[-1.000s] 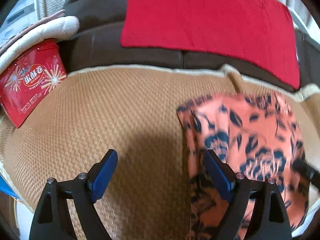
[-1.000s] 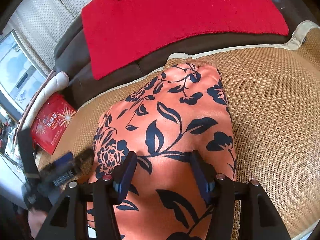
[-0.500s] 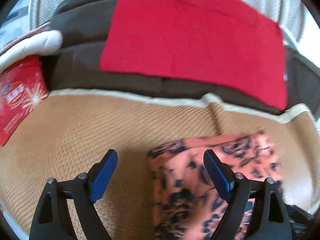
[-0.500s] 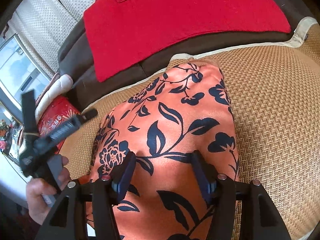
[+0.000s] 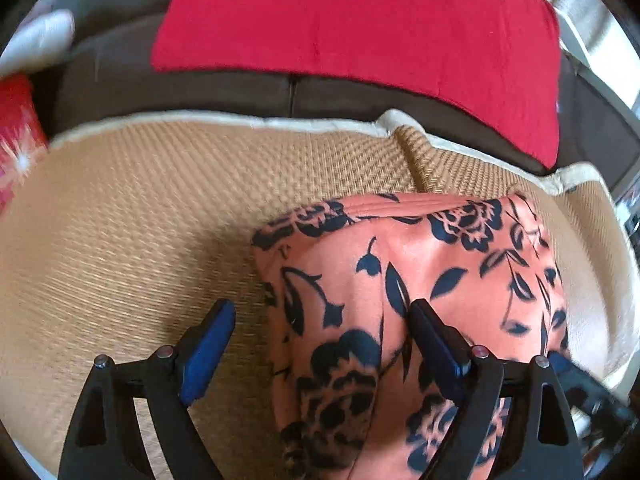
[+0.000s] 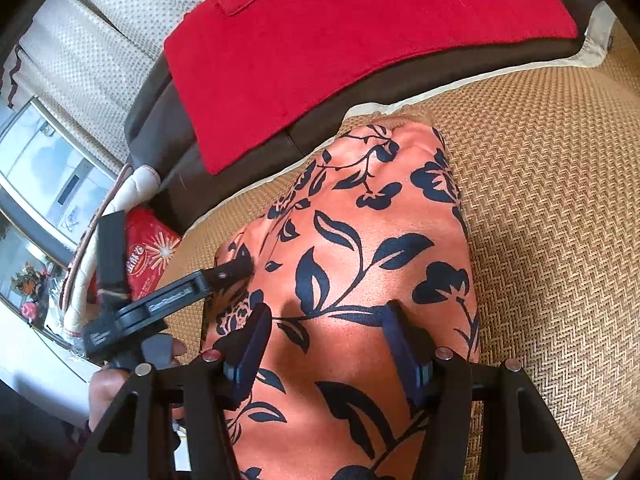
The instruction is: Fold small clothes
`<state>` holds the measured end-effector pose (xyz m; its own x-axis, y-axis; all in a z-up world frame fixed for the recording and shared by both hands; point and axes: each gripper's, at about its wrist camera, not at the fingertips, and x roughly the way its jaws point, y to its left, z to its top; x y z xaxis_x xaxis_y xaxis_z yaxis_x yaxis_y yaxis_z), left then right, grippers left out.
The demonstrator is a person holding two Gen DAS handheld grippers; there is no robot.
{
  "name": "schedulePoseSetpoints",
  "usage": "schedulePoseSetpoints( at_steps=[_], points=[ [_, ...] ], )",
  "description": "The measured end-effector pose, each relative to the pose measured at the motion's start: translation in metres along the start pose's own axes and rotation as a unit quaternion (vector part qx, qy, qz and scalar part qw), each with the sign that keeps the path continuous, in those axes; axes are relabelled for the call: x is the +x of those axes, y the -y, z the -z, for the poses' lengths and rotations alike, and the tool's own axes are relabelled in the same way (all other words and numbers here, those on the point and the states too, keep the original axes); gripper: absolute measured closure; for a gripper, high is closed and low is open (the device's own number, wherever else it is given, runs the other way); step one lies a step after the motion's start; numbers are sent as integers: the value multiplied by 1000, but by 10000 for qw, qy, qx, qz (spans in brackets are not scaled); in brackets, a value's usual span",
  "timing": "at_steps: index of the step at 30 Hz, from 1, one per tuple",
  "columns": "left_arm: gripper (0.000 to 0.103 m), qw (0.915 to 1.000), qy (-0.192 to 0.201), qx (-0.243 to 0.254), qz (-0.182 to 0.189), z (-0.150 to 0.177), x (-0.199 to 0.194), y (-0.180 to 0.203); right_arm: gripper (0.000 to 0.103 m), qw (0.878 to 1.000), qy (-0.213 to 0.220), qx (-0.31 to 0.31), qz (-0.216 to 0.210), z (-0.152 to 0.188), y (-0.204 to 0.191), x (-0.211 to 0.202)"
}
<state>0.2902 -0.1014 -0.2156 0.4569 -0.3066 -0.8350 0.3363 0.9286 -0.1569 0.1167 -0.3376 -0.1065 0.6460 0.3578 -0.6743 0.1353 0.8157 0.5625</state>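
An orange garment with a dark blue flower print [image 5: 432,288] lies folded on a woven straw mat [image 5: 160,216]; it also shows in the right wrist view [image 6: 384,248]. My left gripper [image 5: 320,344] is open, hovering over the garment's left edge, one finger over the mat, the other over the cloth. In the right wrist view the left gripper's fingers [image 6: 228,272] reach the garment's left edge. My right gripper [image 6: 328,348] is open above the garment's near part, holding nothing.
A red cloth [image 5: 360,28] lies on the dark brown sofa back [image 5: 120,76] behind the mat; it also shows in the right wrist view [image 6: 340,40]. A red snack bag [image 6: 150,252] and a white padded item [image 6: 136,184] sit at the left. A window [image 6: 44,172] is at the far left.
My left gripper has swung right, from over the bare mat to over the garment's left edge. My right gripper has stayed nearly still above the garment. Both stay open.
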Motion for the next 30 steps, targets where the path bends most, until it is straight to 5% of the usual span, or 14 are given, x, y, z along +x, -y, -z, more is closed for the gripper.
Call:
schedulePoseSetpoints(
  at_steps=[5, 9, 13, 15, 19, 26, 30],
  points=[
    [14, 9974, 439, 545, -176, 31, -55, 6, 41, 9985, 169, 398, -324, 3, 8, -19],
    [14, 9940, 578, 905, -188, 63, -87, 13, 40, 9986, 291, 121, -428, 16, -1, -45],
    [14, 9832, 453, 1433, -1035, 90, -73, 15, 41, 9980, 338, -179, -502, 40, -15, -66],
    [13, 9840, 111, 1380, -1121, 95, -51, 6, 42, 9987, 100, -340, -371, 56, -19, -62],
    [13, 9920, 18, 934, -850, 87, -41, -9, 65, 9974, -518, -401, 303, 79, -15, -30],
    [13, 9918, 266, 776, -975, 94, -60, -14, 66, 9989, -270, -297, 223, 84, -22, -61],
    [11, 9899, 133, 873, -1108, 101, -49, -9, 65, 9942, -642, -577, 643, 93, -25, -40]
  ],
)
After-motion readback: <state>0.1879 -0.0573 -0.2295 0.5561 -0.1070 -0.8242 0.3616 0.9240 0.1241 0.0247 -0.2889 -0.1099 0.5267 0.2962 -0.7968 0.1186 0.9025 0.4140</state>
